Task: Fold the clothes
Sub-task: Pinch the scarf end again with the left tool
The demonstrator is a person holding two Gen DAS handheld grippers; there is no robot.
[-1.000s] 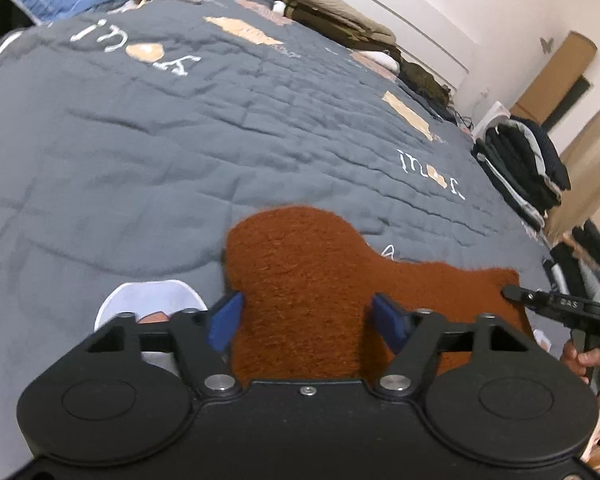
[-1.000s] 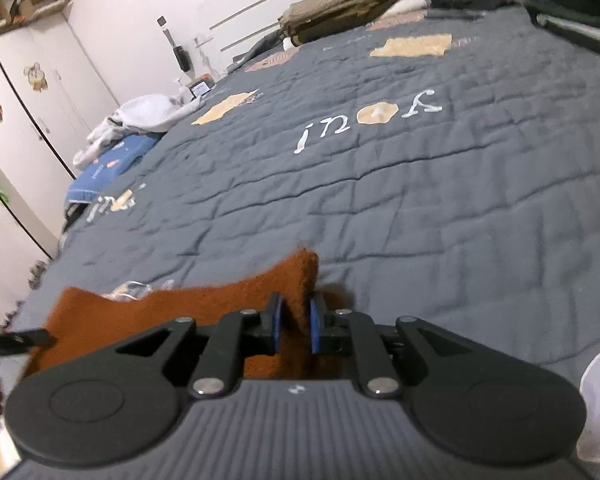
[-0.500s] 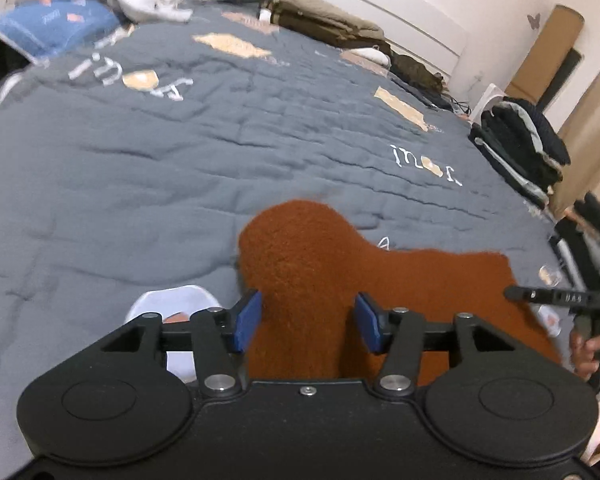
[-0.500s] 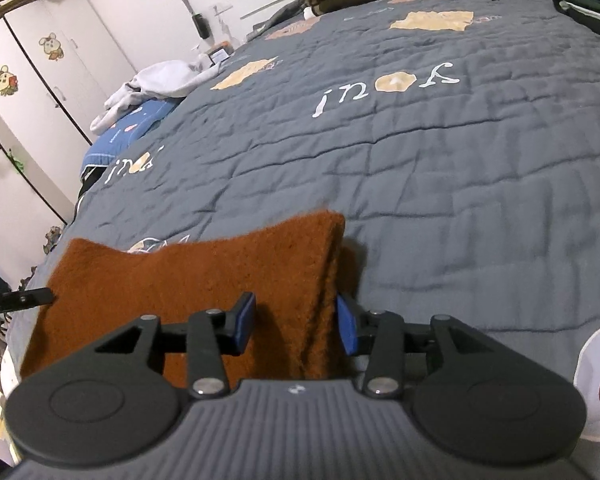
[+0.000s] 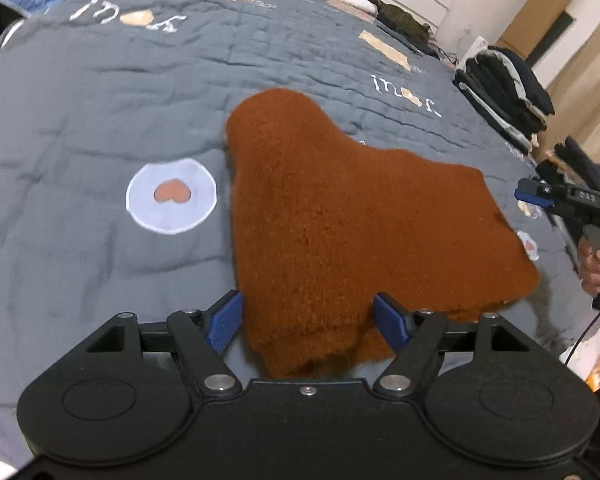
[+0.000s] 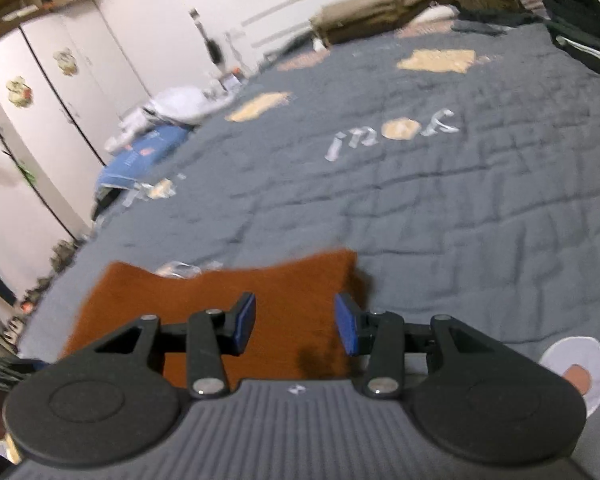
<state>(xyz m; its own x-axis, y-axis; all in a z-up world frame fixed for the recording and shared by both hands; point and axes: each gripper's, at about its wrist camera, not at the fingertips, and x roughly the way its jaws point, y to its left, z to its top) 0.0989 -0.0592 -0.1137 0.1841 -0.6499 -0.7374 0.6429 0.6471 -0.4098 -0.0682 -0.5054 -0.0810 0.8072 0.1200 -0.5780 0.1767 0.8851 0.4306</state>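
My left gripper (image 5: 307,322) is opening wide, its pads clear of the folded rust-brown sweater (image 5: 340,216) lying flat on the grey bed quilt (image 5: 100,92); my right gripper (image 6: 295,323) stands half open, empty, above the sweater's other end, its long axis running between them

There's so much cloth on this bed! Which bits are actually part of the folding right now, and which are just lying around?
In the job:
- rust-brown sweater, folded on the quilt
- left gripper, jaws opening
- right gripper, jaws open

Lying about:
- dark clothes stack
- olive clothes pile
- white and blue laundry
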